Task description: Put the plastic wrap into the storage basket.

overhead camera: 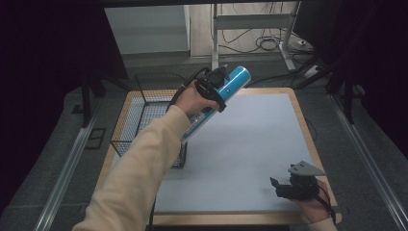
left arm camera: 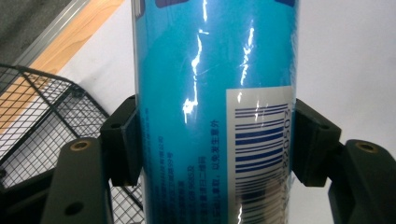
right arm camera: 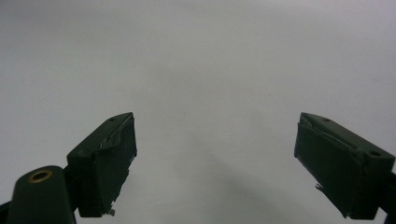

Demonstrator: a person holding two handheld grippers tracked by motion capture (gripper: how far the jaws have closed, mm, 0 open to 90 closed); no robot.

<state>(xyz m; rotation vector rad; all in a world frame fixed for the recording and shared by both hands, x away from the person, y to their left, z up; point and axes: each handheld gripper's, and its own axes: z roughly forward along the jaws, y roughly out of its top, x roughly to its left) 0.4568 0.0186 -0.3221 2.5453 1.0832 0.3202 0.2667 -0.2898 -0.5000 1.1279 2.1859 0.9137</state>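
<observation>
The left gripper is raised above the far left part of the surface, and its two fingers are clamped on one blue tube, each pad pressed flat against opposite sides of it. In the left gripper view the tube stands between the pads, its glossy blue wrap catching streaks of light, with a white panel bearing a barcode turned toward the right pad and small pale print running down the blue beside it. From the high view the tube is tilted, its rounded blue end pointing up and away from the person and its paler lower end slanting down toward the wire basket. That basket, one black mesh box, sits on the left side of the surface, partly under the person's cream sleeve; the left gripper view shows its mesh below and to the left of the tube. The right gripper rests low at the near right corner of the surface, held in the person's hand, with a grey three-cornered plate on top. Its two fingers are spread wide, holding nothing, and between them lies bare pale surface. Counted: one tube, one basket, two grippers.
</observation>
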